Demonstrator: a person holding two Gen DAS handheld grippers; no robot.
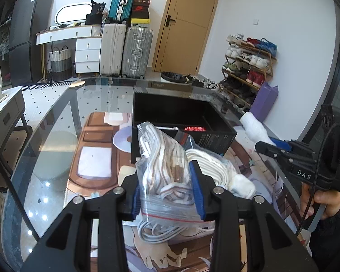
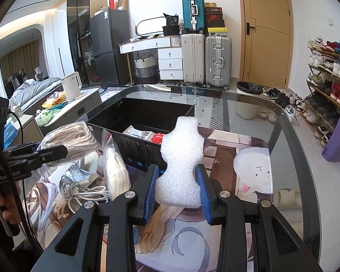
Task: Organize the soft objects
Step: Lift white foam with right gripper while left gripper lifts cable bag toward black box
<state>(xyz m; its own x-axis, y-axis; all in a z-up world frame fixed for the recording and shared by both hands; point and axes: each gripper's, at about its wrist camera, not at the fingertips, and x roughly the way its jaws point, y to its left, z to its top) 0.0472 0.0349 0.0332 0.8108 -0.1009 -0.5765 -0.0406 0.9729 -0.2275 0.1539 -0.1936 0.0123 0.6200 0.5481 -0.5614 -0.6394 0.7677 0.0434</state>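
My left gripper [image 1: 167,188] is shut on a clear zip bag of striped cloth [image 1: 167,170], held above the printed mat; the bag also shows in the right wrist view [image 2: 72,140]. My right gripper [image 2: 176,181] is shut on a white foam piece [image 2: 180,158], seen at the right of the left wrist view [image 1: 253,128]. A black open box [image 1: 181,122] stands just beyond both grippers and holds a red item [image 1: 195,128]. A second bag of white cloth [image 2: 116,172] and a coiled white cable [image 2: 83,190] lie on the mat.
The glass table [image 1: 56,131] carries a printed mat [image 2: 238,158]. Its curved edge [image 2: 301,136] runs along the right. Suitcases [image 2: 206,61], a shoe rack [image 2: 328,72], a purple bag [image 2: 337,133] and a side cabinet with a kettle [image 2: 71,86] stand around.
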